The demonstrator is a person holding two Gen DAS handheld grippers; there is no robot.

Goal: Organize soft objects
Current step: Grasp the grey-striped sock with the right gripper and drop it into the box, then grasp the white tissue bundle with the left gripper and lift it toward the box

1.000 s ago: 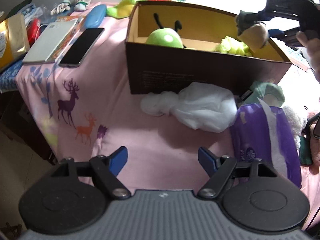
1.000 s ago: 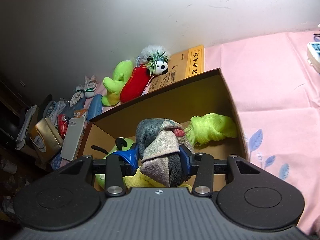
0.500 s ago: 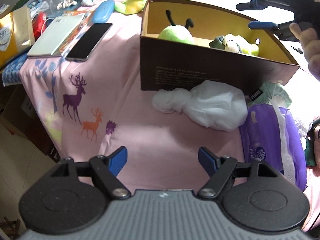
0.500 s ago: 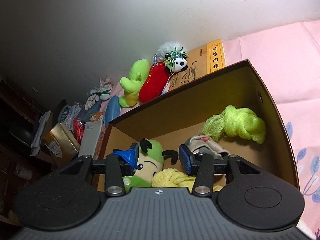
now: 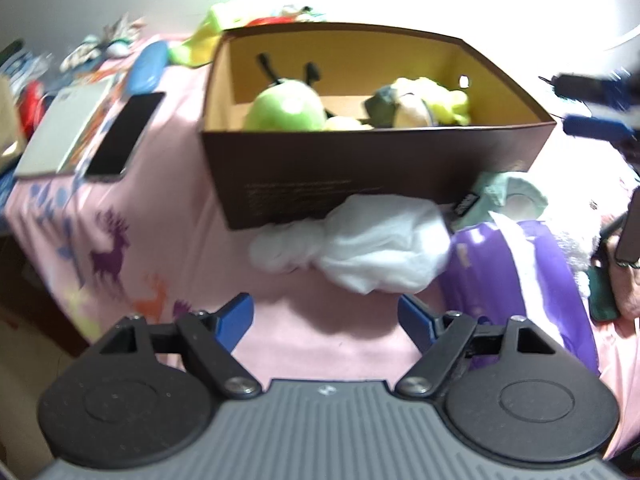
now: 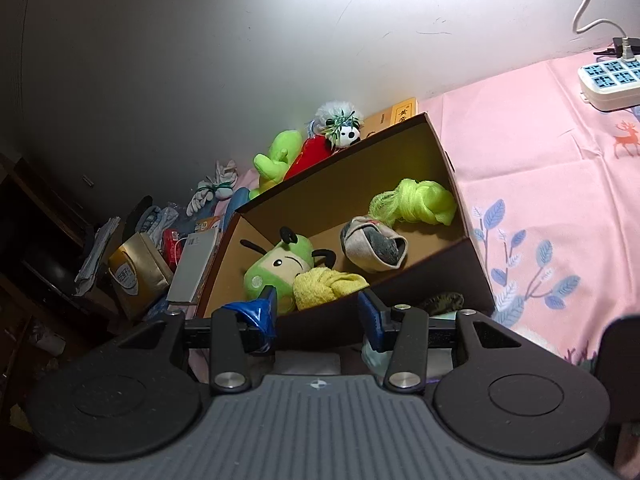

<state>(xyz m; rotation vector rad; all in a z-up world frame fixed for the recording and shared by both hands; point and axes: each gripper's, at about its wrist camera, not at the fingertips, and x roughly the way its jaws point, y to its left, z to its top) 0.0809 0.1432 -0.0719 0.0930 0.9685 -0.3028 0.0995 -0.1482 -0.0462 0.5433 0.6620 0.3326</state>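
A brown cardboard box (image 5: 360,168) stands on the pink cloth. Inside it lie a green plush bug (image 6: 280,264), a yellow cloth (image 6: 328,284), a grey rolled sock (image 6: 374,244) and a lime-green knotted cloth (image 6: 416,202). A white soft bundle (image 5: 368,248) lies against the box's near wall. My left gripper (image 5: 326,314) is open and empty, just in front of the white bundle. My right gripper (image 6: 316,312) is open and empty, above the box's near edge; it shows blurred in the left wrist view (image 5: 592,104).
A purple tissue pack (image 5: 532,280) and a pale green item (image 5: 512,196) lie right of the bundle. A phone (image 5: 126,136), a white book (image 5: 64,128) and a blue case (image 5: 148,68) lie left. Plush toys (image 6: 320,144) sit behind the box. A power strip (image 6: 612,80) is far right.
My right gripper opened and let the grey sock drop into the box, then pulled back from it. My left gripper moved closer to the white bundle.
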